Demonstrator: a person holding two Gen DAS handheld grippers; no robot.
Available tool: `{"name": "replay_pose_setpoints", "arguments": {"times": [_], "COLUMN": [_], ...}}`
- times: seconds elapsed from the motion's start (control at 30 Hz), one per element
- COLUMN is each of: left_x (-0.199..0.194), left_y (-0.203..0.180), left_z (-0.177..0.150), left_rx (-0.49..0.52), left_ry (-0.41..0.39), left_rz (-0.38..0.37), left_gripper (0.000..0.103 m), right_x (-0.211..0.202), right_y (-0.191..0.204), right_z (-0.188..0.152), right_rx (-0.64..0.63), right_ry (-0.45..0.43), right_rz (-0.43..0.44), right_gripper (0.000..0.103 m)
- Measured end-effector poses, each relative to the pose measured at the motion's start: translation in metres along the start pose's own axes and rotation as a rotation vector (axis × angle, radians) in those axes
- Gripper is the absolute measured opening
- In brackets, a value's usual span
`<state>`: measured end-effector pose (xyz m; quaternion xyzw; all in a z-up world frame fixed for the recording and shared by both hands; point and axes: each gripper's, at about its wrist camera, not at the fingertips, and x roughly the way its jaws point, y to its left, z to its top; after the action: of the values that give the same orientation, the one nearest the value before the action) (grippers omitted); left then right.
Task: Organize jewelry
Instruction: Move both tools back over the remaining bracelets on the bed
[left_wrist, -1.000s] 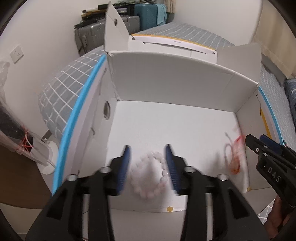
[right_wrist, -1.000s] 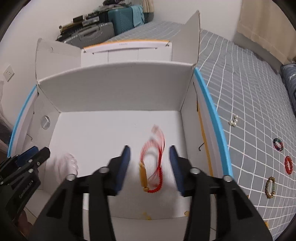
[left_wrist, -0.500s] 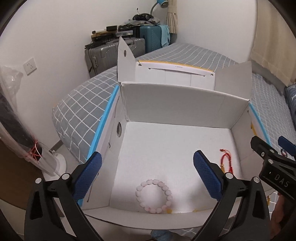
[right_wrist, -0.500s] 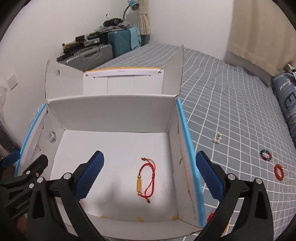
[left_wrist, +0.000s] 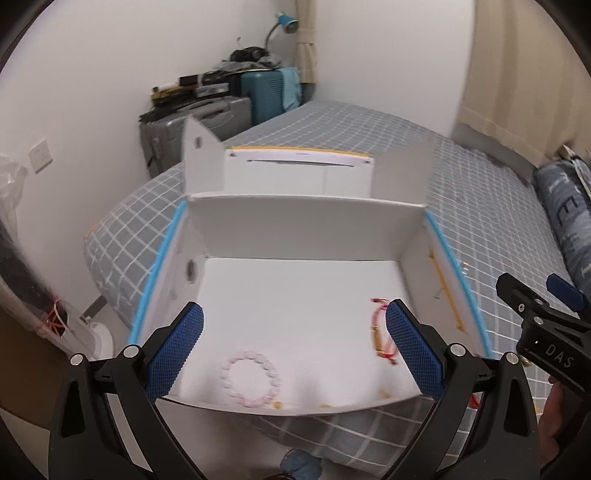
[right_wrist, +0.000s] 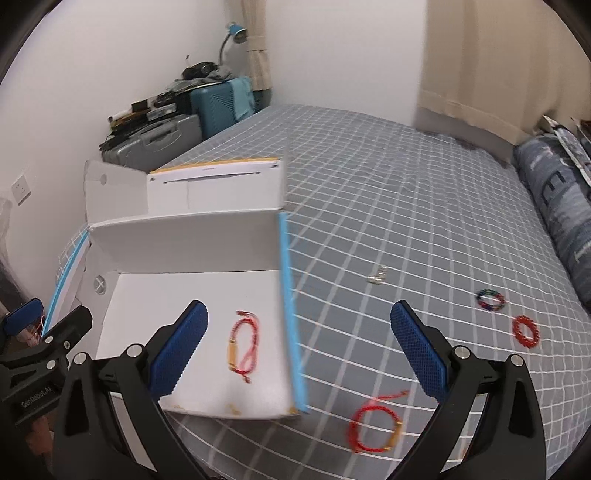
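- left gripper (left_wrist: 293, 334) spread wide, empty; pink bead bracelet (left_wrist: 250, 383) lies in white box (left_wrist: 303, 230)
- right gripper (right_wrist: 299, 332) wide, empty; red cord bracelet (right_wrist: 243, 345) in box

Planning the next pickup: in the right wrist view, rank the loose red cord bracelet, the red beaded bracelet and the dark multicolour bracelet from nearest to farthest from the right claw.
1. Red cord bracelet, just below the right claw, on the bed.
2. Red beaded bracelet, far right.
3. Dark multicolour bracelet, just beyond it.

White walls (right_wrist: 332, 55); grey checked bed (right_wrist: 388, 206); beige curtains (right_wrist: 480, 74); suitcases (right_wrist: 159, 142) stacked in corner; blue lamp (right_wrist: 236, 31); wall socket (right_wrist: 21, 190).
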<state>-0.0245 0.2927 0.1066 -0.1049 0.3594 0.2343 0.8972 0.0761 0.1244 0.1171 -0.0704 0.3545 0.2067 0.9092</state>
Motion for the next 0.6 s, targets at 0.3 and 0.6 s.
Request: {"name": "replay_pose_setpoints", "arguments": {"times": [0.3,0.6], "left_x": [-0.016,-0.007], "left_y": [-0.074,-0.145], "left_z": [-0.006,-0.025], "left_rx": [0.073,0.176], "left_ry": [-0.011,0.031], "left_rz": [-0.107,-0.182], "left_gripper": [0.097,0.097], "right_x": [-0.018,-0.026], "right_y": [-0.074,-0.142], "right_z": [-0.012,-0.028], "right_rx": [0.07,0.106], "right_ry": [0.002,0.006], "right_rz": [-0.055,-0.125], "right_gripper": [0.095,0.095]}}
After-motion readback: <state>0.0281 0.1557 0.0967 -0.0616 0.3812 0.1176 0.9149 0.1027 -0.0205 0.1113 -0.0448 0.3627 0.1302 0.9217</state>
